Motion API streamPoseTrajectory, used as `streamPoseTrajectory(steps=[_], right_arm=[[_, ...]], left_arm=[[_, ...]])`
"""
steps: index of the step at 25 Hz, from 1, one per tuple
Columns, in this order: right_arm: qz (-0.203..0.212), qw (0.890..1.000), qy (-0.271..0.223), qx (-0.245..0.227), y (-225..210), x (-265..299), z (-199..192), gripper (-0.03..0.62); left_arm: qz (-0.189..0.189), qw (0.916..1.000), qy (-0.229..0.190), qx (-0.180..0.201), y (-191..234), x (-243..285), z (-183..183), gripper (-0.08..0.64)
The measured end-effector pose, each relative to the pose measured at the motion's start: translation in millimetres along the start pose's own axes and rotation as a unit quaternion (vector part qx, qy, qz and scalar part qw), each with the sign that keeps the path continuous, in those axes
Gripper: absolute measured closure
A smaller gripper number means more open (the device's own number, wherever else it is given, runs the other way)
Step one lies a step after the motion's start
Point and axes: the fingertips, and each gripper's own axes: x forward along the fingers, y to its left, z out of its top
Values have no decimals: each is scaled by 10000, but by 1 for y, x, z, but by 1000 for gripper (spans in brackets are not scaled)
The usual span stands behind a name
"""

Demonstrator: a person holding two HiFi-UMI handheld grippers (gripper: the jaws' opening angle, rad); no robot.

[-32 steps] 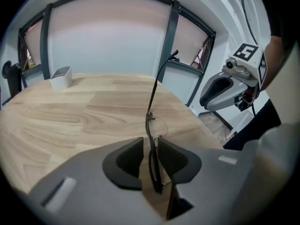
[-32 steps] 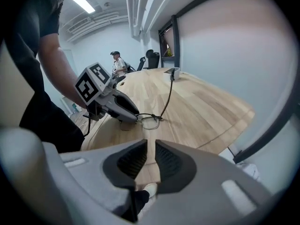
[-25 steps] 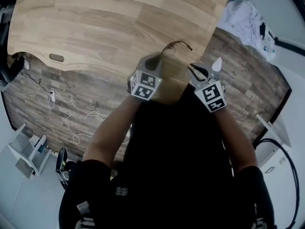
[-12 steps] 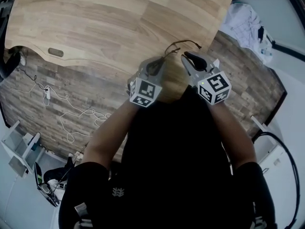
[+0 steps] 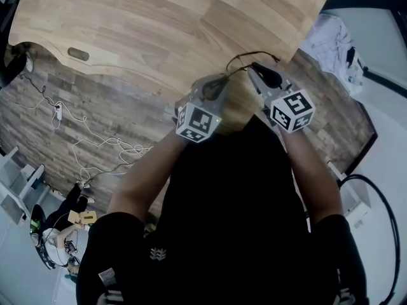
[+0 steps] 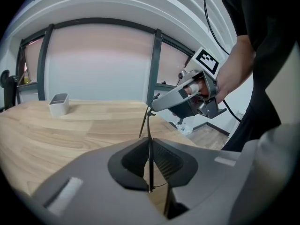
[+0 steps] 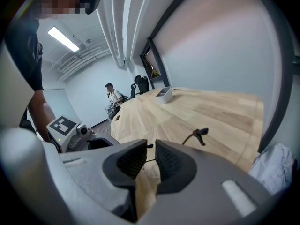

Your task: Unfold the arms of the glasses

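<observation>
Currently my left gripper (image 5: 218, 84) pinches a thin wire part of the glasses (image 6: 150, 146), which stands upright between its pads. My right gripper (image 5: 261, 76) is closed to a narrow slit on the frame wire. Both hold the glasses above the near edge of the wooden table (image 5: 159, 24). One dark-tipped arm (image 7: 199, 134) sticks out ahead.

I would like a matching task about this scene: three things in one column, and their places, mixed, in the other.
Things:
1 glasses
2 white box
3 white cloth

Places:
a on the floor
b on the table
c in the left gripper

Pairs: 1-c, 2-b, 3-a
</observation>
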Motion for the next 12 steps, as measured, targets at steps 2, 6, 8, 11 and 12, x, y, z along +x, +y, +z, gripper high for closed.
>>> streamPoseTrajectory(steps=[2, 6, 8, 11, 12], right_arm=[[34, 9999, 17, 107, -2, 2, -2, 543], [287, 9990, 59, 350, 2, 5, -4, 526], [365, 9981, -5, 497, 2, 6, -2, 526], [410, 9973, -63, 605, 1, 5, -1, 526], [446, 9972, -61, 598, 2, 5, -1, 526]], left_arm=[[25, 10000, -11, 1, 1, -2, 0, 528], [63, 9999, -38, -73, 2, -3, 1, 526], [71, 9999, -38, -118, 3, -4, 1, 526], [42, 9999, -48, -149, 0, -3, 1, 526], [19, 9999, -49, -161, -1, -3, 1, 528]])
